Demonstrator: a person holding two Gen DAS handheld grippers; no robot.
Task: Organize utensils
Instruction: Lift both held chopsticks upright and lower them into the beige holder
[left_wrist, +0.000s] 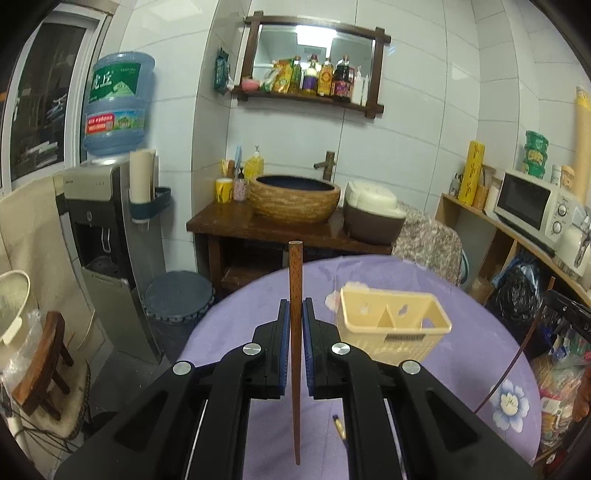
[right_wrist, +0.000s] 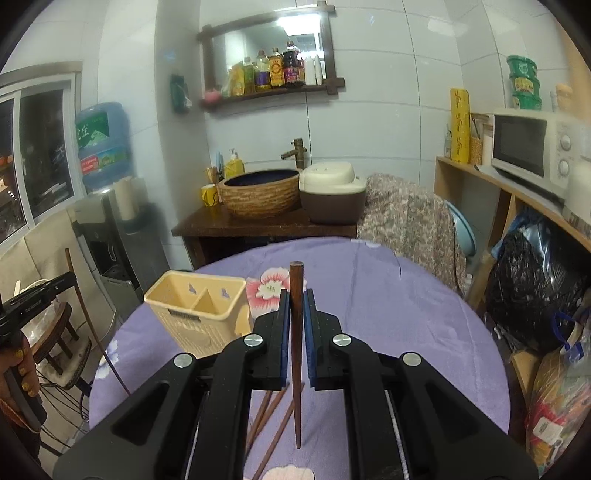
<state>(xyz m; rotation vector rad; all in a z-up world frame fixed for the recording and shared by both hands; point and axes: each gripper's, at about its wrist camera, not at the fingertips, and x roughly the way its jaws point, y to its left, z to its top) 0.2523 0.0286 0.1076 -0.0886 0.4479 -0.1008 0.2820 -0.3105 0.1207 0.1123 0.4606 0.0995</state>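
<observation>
Left hand-held gripper (left_wrist: 294, 314), lower centre of the left wrist view: jaws closed onto a single wooden chopstick (left_wrist: 295, 280), which stands upright between the blue pads, its blunt end above the fingertips and its thin tip hanging below, clear of the purple cloth of the bench (left_wrist: 236, 325). The cream utensil holder (left_wrist: 391, 325), two compartments, stands on the bench just right of centre. A small dark-and-yellow object (left_wrist: 339, 428) lies on the cloth at lower right of the chopstick.

Right hand-held gripper (right_wrist: 295, 314), lower centre of the right wrist view: jaws clamped likewise on a second chopstick (right_wrist: 296, 280), upright. Loose chopsticks (right_wrist: 271, 417) lie on the cloth beneath it, toward the lower centre. Here the holder sits at centre left.
</observation>
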